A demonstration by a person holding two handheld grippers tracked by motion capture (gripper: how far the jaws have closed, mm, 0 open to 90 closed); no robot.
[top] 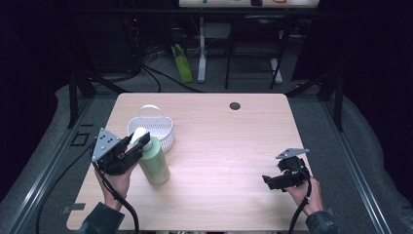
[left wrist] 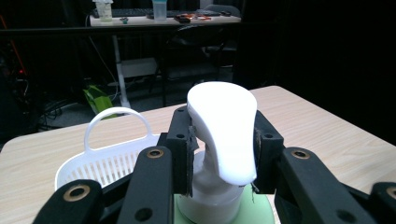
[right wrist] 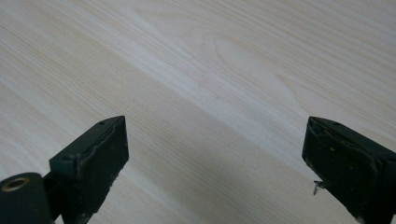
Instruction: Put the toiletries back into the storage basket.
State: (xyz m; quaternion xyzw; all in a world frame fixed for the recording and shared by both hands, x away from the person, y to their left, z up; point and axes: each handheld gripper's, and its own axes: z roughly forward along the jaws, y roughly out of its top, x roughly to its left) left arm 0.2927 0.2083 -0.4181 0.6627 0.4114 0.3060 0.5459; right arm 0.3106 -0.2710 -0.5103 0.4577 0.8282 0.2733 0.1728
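1. Left gripper [top: 141, 144]: the jaws are clenched on the white pump head [left wrist: 224, 130] of the green bottle [top: 155, 163]; in the left gripper view one pad sits on each flank of the pump head, which rises above and between the jaws; the grasp looks firm and centred.
2. The bottle stands upright on the table [top: 229, 141], hanging straight below the left jaws; I judge that it is not yet lifted, though contact of its base with the wood cannot be confirmed from the high view.
3. The white basket [top: 155, 127] lies just beyond the left jaws, behind the bottle, handle raised; from the left gripper view [left wrist: 112, 154] no contents can be made out in it; the likely work is moving the bottle into it; if so, the grasp is done, and lift, carry and release remain.
4. Right gripper [top: 285, 176]: the jaws are released and stand wide apart, nothing between them; bare wood lies ahead of and below them; it is well apart from the bottle and takes no part in the work at present.
5. Hidden or unclear: the bottle's body is cut off at the bottom edge of the left gripper view; the basket's interior is partly masked by the bottle and jaws in the high view; the dark surroundings beyond the table are hard to read.
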